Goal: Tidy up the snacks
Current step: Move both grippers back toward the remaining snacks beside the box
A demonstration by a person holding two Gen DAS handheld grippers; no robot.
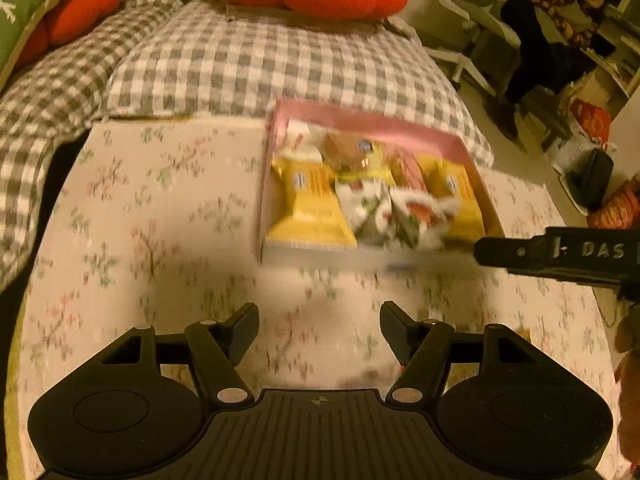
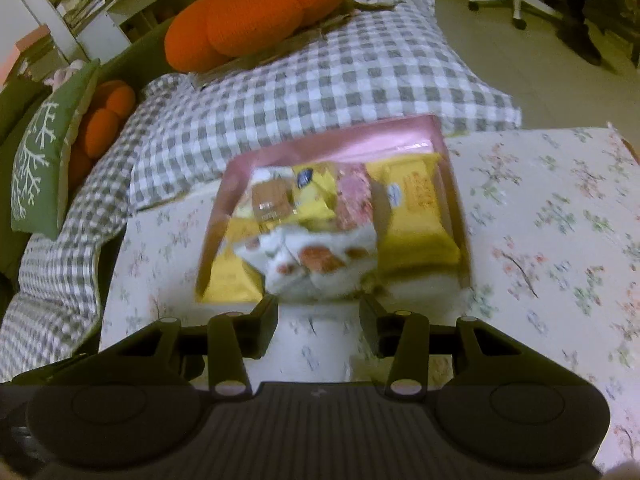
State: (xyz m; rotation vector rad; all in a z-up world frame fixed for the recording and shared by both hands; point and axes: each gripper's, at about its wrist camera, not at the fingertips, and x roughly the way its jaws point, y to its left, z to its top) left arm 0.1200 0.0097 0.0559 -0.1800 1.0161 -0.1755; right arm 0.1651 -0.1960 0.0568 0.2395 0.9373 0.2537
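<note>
Two black two-finger grippers we find over a floral-print tablecloth point(image 1: 132, 216). The left gripper point(image 1: 319, 330), at the lower centre of its view, stands released with nothing between its fingers. The right gripper point(image 2: 319, 322), low in its own view, is likewise parted and empty. The shallow pink cardboard box point(image 2: 280, 152) sits centre frame on the cloth, packed with yellow and white wrapped snacks point(image 2: 316, 256). Behind it we note a grey checked cushion point(image 1: 256, 60).
</note>
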